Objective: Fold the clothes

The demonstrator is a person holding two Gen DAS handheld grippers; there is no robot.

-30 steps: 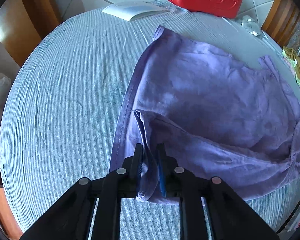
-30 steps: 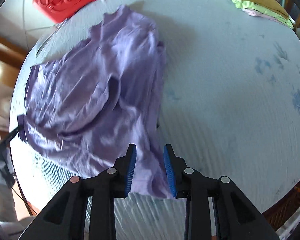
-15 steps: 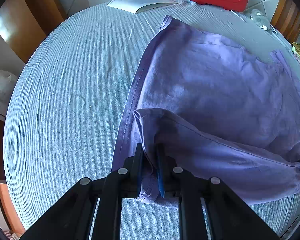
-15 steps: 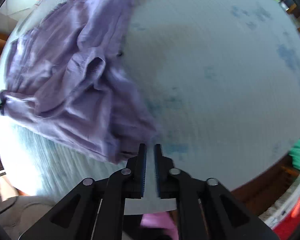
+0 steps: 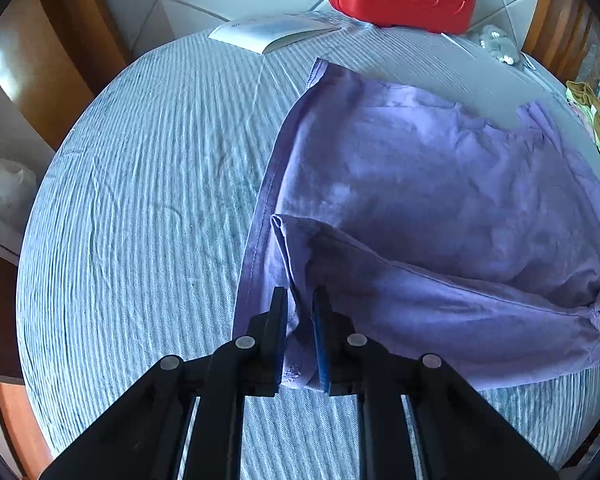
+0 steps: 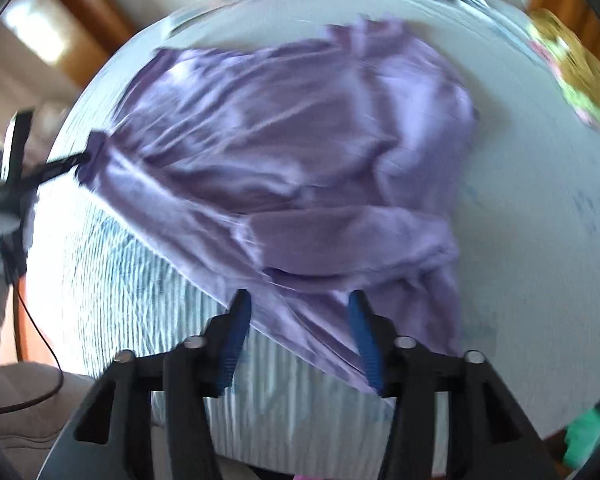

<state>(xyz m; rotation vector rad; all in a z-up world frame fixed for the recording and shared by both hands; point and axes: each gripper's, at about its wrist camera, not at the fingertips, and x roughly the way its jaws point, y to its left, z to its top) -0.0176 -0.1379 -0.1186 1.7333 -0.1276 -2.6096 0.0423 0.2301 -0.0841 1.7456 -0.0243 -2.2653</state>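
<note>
A corner of the purple garment [image 5: 440, 200] is pinched by the left gripper [image 5: 300, 300] — the right gripper [image 6: 300, 304], fingers just parted, is poised above its hem on the counter [image 5: 140, 200].

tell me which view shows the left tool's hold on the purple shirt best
The left wrist view: it is sharp, and the left tool is shut on a folded edge of the purple shirt. The right wrist view is blurred and shows that tool only small at its left edge, at the shirt's corner.
</note>
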